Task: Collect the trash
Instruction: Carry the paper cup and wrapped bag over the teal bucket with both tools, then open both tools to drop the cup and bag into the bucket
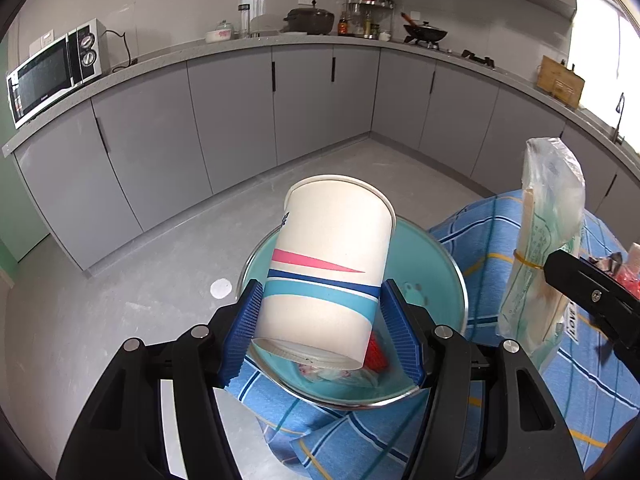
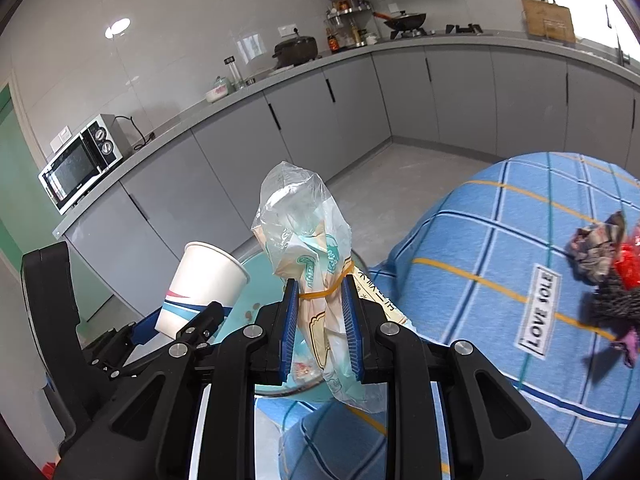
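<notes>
My left gripper (image 1: 320, 320) is shut on a white paper cup (image 1: 328, 264) with pink and blue stripes, held tilted over a teal bowl (image 1: 436, 272) at the table's edge. Red and pale scraps (image 1: 374, 354) lie in the bowl. My right gripper (image 2: 320, 312) is shut on a clear plastic bag (image 2: 308, 236) of paper wrappers bound with a yellow rubber band, held upright next to the bowl (image 2: 260, 276). The bag also shows at the right of the left wrist view (image 1: 548, 216), and the cup at the left of the right wrist view (image 2: 204, 280).
The table wears a blue checked cloth (image 2: 500, 240) with a "LOVE" label (image 2: 538, 316). Crumpled wrappers, red and dark (image 2: 604, 264), lie on it at the right. Grey cabinets (image 1: 232, 120), a microwave (image 1: 52, 72) and a stove with a pan (image 1: 424, 34) line the far walls across bare floor.
</notes>
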Action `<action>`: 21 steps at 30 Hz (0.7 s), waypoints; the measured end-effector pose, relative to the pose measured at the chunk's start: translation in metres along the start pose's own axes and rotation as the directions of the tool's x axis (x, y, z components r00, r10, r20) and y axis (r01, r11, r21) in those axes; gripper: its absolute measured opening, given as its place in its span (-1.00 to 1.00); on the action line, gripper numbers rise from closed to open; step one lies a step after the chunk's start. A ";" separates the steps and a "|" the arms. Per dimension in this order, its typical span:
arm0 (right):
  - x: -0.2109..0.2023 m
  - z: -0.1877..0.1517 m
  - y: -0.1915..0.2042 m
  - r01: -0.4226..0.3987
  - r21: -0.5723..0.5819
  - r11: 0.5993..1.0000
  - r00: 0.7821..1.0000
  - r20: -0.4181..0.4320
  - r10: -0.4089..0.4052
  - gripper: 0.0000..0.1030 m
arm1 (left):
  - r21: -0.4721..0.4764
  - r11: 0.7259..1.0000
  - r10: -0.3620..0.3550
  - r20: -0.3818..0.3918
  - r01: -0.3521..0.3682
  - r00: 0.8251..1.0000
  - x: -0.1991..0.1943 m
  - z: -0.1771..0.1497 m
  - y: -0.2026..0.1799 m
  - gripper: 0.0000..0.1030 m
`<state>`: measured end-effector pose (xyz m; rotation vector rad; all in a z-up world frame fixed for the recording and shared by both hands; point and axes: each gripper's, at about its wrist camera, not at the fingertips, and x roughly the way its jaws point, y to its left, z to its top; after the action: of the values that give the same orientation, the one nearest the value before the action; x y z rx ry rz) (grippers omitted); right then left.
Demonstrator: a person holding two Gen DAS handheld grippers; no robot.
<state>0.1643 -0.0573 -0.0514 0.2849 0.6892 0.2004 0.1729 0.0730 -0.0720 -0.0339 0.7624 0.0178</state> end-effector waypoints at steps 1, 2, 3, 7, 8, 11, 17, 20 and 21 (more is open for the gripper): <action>0.006 0.000 0.002 -0.007 0.007 1.000 1.000 -0.010 0.007 -0.55 | -0.001 1.000 0.004 -0.006 -0.004 1.000 0.003 0.000 0.001 0.17; 0.009 0.001 0.003 -0.013 0.012 1.000 1.000 -0.016 0.013 -0.55 | -0.003 1.000 0.008 -0.010 -0.008 1.000 0.006 -0.001 0.001 0.17; 0.014 0.001 0.005 -0.018 0.016 1.000 1.000 -0.023 0.018 -0.55 | -0.005 1.000 0.013 -0.018 -0.013 1.000 0.010 -0.001 0.002 0.17; 0.034 0.002 0.007 -0.029 0.034 0.999 0.998 -0.056 0.031 -0.55 | -0.005 1.000 0.028 -0.045 -0.029 0.999 0.023 -0.004 0.004 0.17; 0.038 0.001 0.008 -0.030 0.035 0.999 0.998 -0.062 0.032 -0.55 | -0.004 0.999 0.032 -0.051 -0.033 0.998 0.027 -0.005 0.005 0.17; 0.053 -0.001 0.008 -0.035 0.053 0.998 0.995 -0.089 0.039 -0.55 | -0.001 0.999 0.039 -0.069 -0.039 0.997 0.036 -0.007 0.007 0.17; 0.078 -0.003 0.005 -0.040 0.086 0.996 0.989 -0.139 0.051 -0.55 | -0.002 0.999 0.047 -0.103 -0.048 0.994 0.052 -0.011 0.010 0.17; 0.088 -0.005 0.003 -0.044 0.099 0.994 0.986 -0.154 0.059 -0.55 | -0.003 0.999 0.053 -0.114 -0.054 0.992 0.058 -0.011 0.009 0.17; 0.090 -0.006 0.002 -0.044 0.099 0.994 0.986 -0.156 0.059 -0.55 | -0.003 0.999 0.054 -0.117 -0.054 0.992 0.060 -0.010 0.009 0.17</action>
<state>0.2284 -0.0291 -0.1083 0.3817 0.8509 0.2415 0.2092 0.0816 -0.1211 -0.0203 0.8802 0.0701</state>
